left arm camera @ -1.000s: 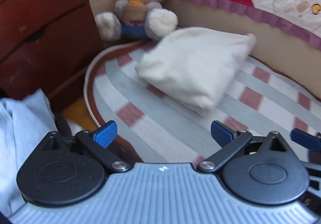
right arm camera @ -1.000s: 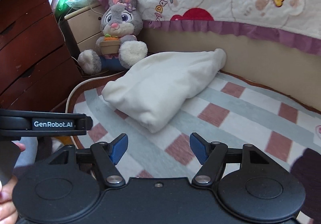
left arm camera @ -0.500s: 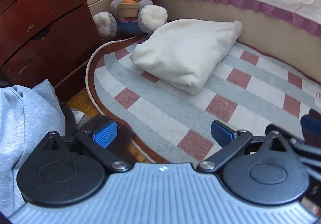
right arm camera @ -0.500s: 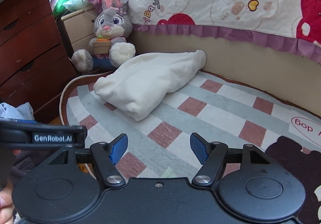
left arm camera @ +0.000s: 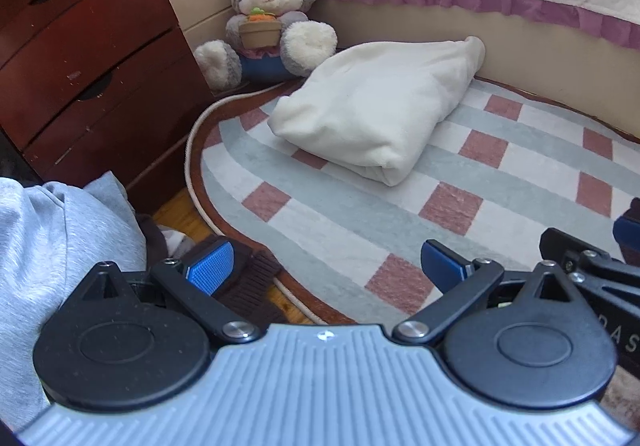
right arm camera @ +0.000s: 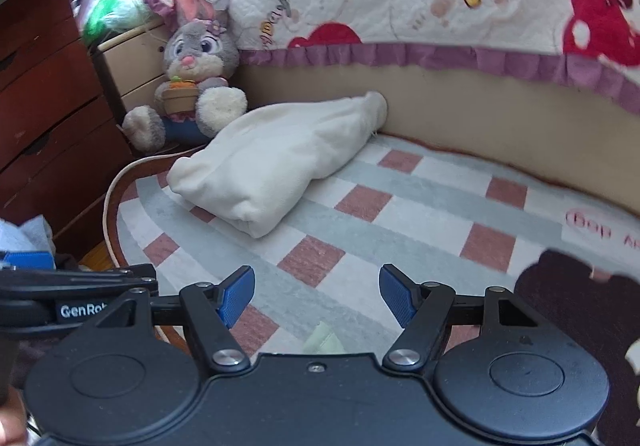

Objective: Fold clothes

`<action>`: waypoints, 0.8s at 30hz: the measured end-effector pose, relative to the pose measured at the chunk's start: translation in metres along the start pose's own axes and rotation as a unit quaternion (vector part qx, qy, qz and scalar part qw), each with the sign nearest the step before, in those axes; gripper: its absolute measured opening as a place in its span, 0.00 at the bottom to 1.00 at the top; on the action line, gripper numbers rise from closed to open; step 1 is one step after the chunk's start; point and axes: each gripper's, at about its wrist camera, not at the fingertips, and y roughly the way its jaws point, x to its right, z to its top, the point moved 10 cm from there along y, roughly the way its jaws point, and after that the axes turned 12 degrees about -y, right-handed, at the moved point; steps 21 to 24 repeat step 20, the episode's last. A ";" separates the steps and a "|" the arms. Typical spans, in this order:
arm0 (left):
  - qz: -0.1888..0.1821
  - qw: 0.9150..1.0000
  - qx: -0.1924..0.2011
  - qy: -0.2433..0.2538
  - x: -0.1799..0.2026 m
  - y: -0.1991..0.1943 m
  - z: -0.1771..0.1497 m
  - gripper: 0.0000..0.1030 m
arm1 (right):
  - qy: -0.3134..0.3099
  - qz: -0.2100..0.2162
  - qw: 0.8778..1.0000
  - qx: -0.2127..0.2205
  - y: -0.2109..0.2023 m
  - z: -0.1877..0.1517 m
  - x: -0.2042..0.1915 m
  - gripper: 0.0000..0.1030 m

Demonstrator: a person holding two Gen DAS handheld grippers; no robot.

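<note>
Folding looks done on the cream garment (left arm camera: 376, 118) mid-frame on the rug (left arm camera: 340, 230), both tongs, left gripper (left arm camera: 326, 266) and right gripper (right arm camera: 316, 288), spread wide and empty, nothing else waiting that I can see.

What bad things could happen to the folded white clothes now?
The folded cream garment lies on the rug right beside the plush bunny; a careless sweep might topple the bunny onto it. Both tools are open and empty, the left tool and the right tool, and close together, so they could bump. The grey clothing near the left tool might snag on its fingers.
</note>
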 end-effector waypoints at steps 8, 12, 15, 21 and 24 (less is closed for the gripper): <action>0.020 1.000 0.000 -0.005 -0.007 0.000 0.001 0.99 | -0.037 -0.026 0.999 -0.001 0.001 -0.002 -0.009 0.72; 0.030 0.999 0.014 -0.005 -0.009 -0.002 0.003 0.99 | -0.044 -0.037 0.998 -0.004 0.003 -0.003 -0.011 0.73; 0.031 0.999 0.014 -0.006 -0.010 -0.003 0.002 0.99 | -0.047 -0.042 0.998 -0.005 0.002 -0.003 -0.010 0.73; 0.031 0.999 0.015 -0.013 -0.015 -0.008 -0.002 0.99 | -0.056 -0.047 0.997 -0.007 0.001 -0.004 -0.012 0.73; 0.031 0.999 0.015 -0.013 -0.015 -0.008 -0.002 0.99 | -0.056 -0.047 0.997 -0.007 0.001 -0.004 -0.012 0.73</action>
